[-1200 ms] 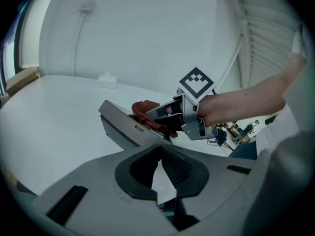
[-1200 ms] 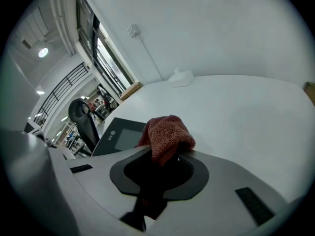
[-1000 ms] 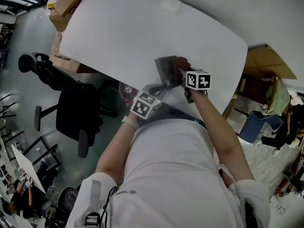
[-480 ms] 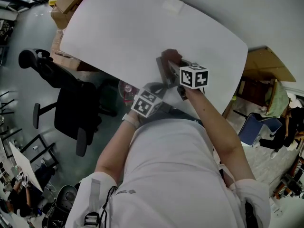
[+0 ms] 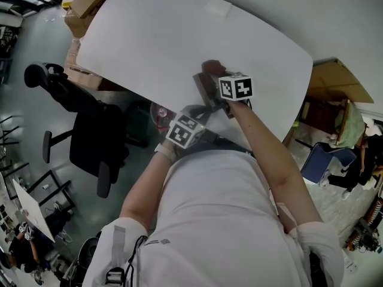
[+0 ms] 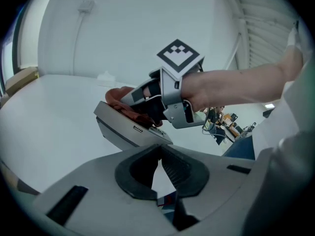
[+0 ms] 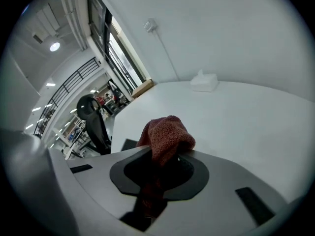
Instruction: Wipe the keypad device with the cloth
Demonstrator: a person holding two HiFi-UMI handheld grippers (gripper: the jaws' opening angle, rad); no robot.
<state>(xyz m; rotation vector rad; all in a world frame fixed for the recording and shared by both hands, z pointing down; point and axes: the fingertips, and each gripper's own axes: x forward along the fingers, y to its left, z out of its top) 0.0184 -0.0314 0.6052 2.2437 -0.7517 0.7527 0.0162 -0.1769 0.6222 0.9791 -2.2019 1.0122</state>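
Observation:
The grey keypad device [image 5: 205, 88] lies near the front edge of the white table [image 5: 149, 40]. In the left gripper view the keypad device [image 6: 125, 124] stands tilted just beyond my jaws. My right gripper [image 5: 220, 79] is over the device's far end, shut on a red-brown cloth [image 5: 211, 69] that presses on the top face. The cloth [image 7: 167, 134] bulges out between the right gripper's [image 7: 165, 163] jaws. My left gripper [image 5: 202, 112] sits at the device's near corner; the left gripper's [image 6: 160, 154] pads meet at the tips with nothing seen between them.
A small white box [image 5: 216, 6] rests at the table's far side. A black office chair [image 5: 90, 130] stands left of the table on the floor. Cardboard boxes [image 5: 84, 5] are stacked by the far left corner. More furniture stands at the right.
My right gripper has slid the cloth left and away along the device, from its near right part to its far end. The left gripper has barely moved.

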